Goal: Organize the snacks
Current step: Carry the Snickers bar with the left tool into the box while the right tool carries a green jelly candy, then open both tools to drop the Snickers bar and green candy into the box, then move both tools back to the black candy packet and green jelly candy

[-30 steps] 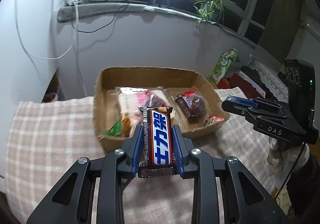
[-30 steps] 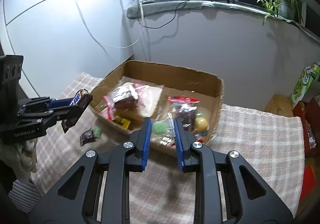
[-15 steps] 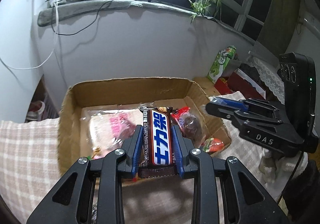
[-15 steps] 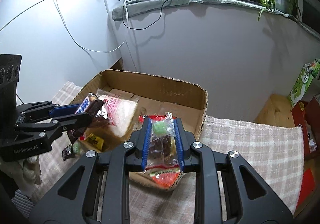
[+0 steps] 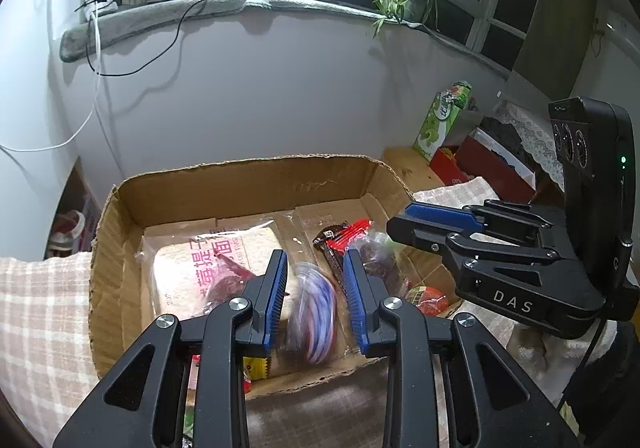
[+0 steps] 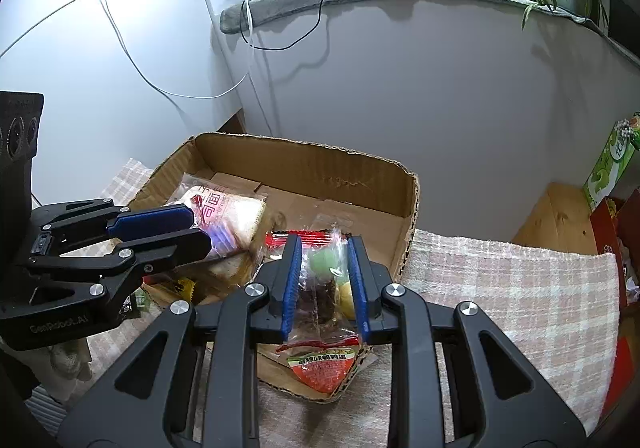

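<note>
Left gripper (image 5: 316, 288): your jaws stand spread; half a second ago they clamped the chocolate bar (image 5: 312, 322), now a falling blur between them, over the cardboard box (image 5: 248, 183).
Right gripper (image 6: 324, 280): you pinch a clear snack bag (image 6: 324, 328), red-and-green label, at the box's near edge.
Writing: "DAS" in left view; "GenRobot.AI" only in right view.
Bread pack (image 5: 208, 268): pink characters, inside box.

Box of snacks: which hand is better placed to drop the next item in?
Right. Its tool is shut on a clear snack bag over the near edge of the box. The left tool is open, and a blurred bar is dropping from it, so it holds nothing.
</note>
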### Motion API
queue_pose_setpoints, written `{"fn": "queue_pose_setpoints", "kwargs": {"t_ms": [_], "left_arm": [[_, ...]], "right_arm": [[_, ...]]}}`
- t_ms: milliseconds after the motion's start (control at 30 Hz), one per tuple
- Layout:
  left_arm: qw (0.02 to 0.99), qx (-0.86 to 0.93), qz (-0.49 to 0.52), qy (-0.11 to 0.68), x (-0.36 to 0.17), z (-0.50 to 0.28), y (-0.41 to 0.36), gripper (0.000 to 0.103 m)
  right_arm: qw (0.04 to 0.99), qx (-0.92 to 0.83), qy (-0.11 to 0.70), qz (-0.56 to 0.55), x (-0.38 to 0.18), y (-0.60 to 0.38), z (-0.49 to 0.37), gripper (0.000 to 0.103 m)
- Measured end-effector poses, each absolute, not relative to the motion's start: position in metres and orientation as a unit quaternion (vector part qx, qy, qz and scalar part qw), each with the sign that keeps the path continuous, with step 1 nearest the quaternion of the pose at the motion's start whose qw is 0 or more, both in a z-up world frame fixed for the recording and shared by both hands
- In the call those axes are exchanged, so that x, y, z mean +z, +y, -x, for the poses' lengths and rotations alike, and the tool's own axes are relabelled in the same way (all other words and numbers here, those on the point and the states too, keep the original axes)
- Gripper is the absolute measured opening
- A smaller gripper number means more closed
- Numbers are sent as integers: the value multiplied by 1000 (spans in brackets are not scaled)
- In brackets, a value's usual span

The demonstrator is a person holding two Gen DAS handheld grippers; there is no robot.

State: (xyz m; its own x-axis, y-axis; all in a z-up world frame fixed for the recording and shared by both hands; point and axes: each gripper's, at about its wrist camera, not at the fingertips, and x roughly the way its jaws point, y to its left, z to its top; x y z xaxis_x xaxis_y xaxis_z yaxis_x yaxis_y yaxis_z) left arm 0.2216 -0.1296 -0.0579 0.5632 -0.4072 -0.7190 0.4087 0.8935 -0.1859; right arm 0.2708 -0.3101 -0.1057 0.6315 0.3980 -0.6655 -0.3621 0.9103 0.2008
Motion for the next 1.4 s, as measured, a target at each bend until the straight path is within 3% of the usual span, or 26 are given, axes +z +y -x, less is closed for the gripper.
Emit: {"fn": "queue_pose_setpoints", "kwargs": {"t_ms": [67,133,300,400,600,800,867,933,1067,1133,1400], "left_arm": [[885,-229,-1,405,-57,-221,-129,41],[886,-228,-3,403,-56,-220,-129,42],[888,-226,-5,401,-54,-216,-127,42],[889,-224,-3,399,-50,-213,-123,42],[894,-219,1,392,-41,-202,-113,42],[898,-214,4,384,-35,-185,-101,49],[900,-209,5,382,-34,-180,-95,52],[903,-202,8,379,-32,-173,-85,62],[907,-185,22,378,-31,-162,-60,63],[909,-173,30,379,-33,-155,-44,63],[901,-139,60,406,-60,-139,5,63]], "right_arm": [[904,209,374,-23,-106,-310,-271,30],[906,205,370,-23,-105,-310,-270,52],[910,199,364,-24,-100,-312,-267,60],[913,192,359,-23,-97,-312,-264,75],[916,190,352,-27,-88,-312,-254,77],[918,197,343,-28,-77,-305,-238,83],[918,200,341,-28,-74,-301,-231,83],[918,204,340,-30,-72,-298,-225,83],[915,215,340,-34,-71,-291,-211,85],[913,222,341,-37,-72,-286,-203,92],[900,250,355,-40,-85,-256,-181,92]]}}
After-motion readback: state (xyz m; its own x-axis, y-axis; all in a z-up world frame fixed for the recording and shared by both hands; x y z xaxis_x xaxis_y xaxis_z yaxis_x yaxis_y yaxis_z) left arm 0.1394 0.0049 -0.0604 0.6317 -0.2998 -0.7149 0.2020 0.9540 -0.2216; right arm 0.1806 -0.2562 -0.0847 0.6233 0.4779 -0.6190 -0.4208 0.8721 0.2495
